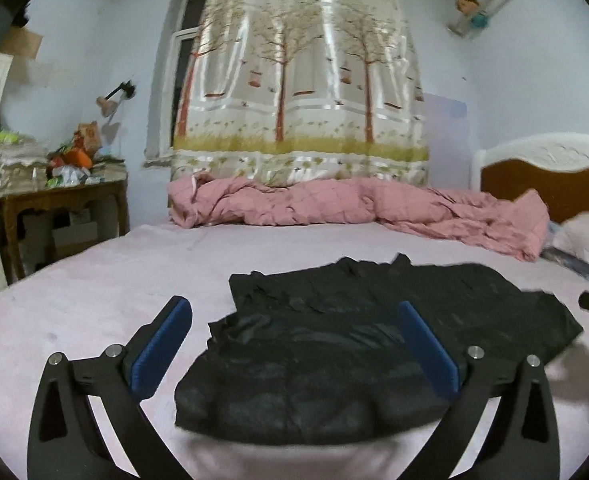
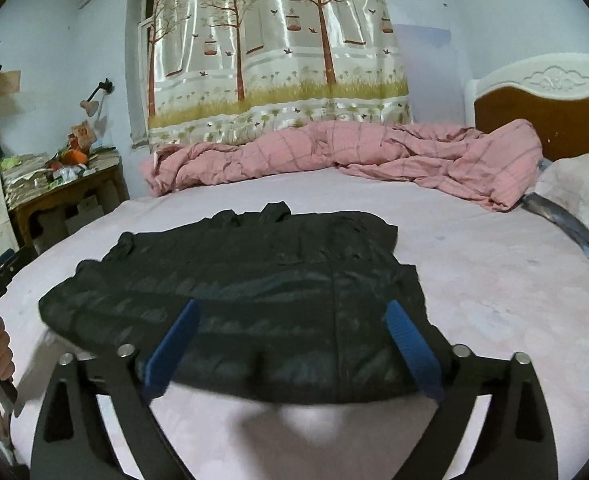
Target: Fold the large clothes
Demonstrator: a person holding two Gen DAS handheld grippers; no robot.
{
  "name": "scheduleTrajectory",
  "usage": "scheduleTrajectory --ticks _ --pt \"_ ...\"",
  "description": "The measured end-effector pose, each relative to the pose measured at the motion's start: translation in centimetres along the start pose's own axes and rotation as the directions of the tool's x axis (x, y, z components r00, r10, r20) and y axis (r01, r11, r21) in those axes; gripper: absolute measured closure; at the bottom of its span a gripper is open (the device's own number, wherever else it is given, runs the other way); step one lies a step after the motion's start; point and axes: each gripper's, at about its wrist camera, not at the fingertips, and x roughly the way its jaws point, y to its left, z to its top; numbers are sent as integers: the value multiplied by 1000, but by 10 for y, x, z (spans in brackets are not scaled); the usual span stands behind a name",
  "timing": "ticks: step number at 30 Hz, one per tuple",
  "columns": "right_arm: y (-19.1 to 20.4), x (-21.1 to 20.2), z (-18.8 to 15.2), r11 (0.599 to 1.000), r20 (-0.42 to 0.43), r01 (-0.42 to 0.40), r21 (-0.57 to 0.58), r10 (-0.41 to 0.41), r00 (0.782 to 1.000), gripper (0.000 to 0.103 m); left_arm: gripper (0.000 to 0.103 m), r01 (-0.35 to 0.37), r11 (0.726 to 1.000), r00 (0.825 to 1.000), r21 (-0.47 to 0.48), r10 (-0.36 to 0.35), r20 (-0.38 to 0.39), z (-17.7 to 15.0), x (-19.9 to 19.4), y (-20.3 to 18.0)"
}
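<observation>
Black jacket (image 1: 334, 344) lies flat on the bed (image 1: 114, 280), in the near half of the mattress, with the pink quilt (image 1: 334, 204) bunched well beyond it along the far edge under the curtain (image 1: 302, 80). The garment reads as already doubled over: an upper layer sits on a broader lower one, its near hem rounded and puffed, so it seems set down here to give a clear, flat working surface for the next fold.

Left tongs (image 1: 294, 344) stand wide open above the jacket's near-left part — nothing lies between the blue pads (image 1: 162, 344), and neither pad presses on cloth. Right tongs (image 2: 294, 344) are likewise spread full, hovering over the jacket's near-right part and gripping nothing.

Both tools point forward and slightly downward across the jacket toward the quilt. In the right wrist view a person's hand (image 2: 0, 348) holds the other tool's handle just left of the jacket. Judgement: a fold looks complete — re-gripping an edge would be needed to continue.
</observation>
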Motion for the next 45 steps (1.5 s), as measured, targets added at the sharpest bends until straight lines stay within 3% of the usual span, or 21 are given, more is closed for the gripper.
scheduleTrajectory --ticks 4,7,10,16,26,31,34,37,38,39,40,41,42,43,45 --pt "10 -15 -8 999 -28 5 -45 -6 1000 0 0 31 998 999 50 -29 -33 -3 -20 -13" --pt "23 -7 -15 990 -140 0 -141 -19 990 0 0 58 988 991 142 -40 -128 -13 -16 -29" --pt "41 11 -27 966 -248 -14 -259 -52 967 0 0 93 964 970 251 -31 -242 -28 -3 -44" --pt "66 48 -51 911 -333 29 -411 -180 926 0 0 127 930 947 346 -10 -321 -49 20 -66" --pt "52 87 -53 933 -393 41 -359 -191 899 0 0 113 924 880 366 78 -468 -75 69 -76" --pt "44 102 -46 924 -380 37 -382 -193 905 0 0 67 900 858 430 168 -485 -82 84 -80" --pt "37 111 -42 909 -357 83 -409 -243 902 0 0 46 865 867 500 214 -450 -82 92 -83" --pt "28 118 -37 913 -356 98 -395 -251 900 0 5 -5 853 872 522 260 -415 -79 99 -75" --pt "25 118 -36 915 -346 104 -391 -250 904 4 18 -21 857 874 514 266 -407 -78 101 -69" --pt "23 117 -35 915 -340 105 -389 -248 907 20 40 -27 863 874 504 265 -407 -78 101 -65" --pt "21 116 -35 916 -336 112 -385 -252 908 43 56 -28 873 875 487 257 -411 -77 100 -60" --pt "18 115 -35 917 -332 123 -379 -258 907 56 73 -14 881 875 472 239 -420 -77 98 -56" --pt "15 112 -35 924 -327 117 -363 -244 913 70 78 9 890 880 455 210 -426 -76 95 -55" --pt "13 105 -33 932 -308 103 -348 -217 926 78 80 19 895 888 445 189 -419 -74 89 -54" --pt "16 86 -33 929 -261 109 -355 -210 942 82 82 23 898 899 439 173 -401 -70 75 -56"
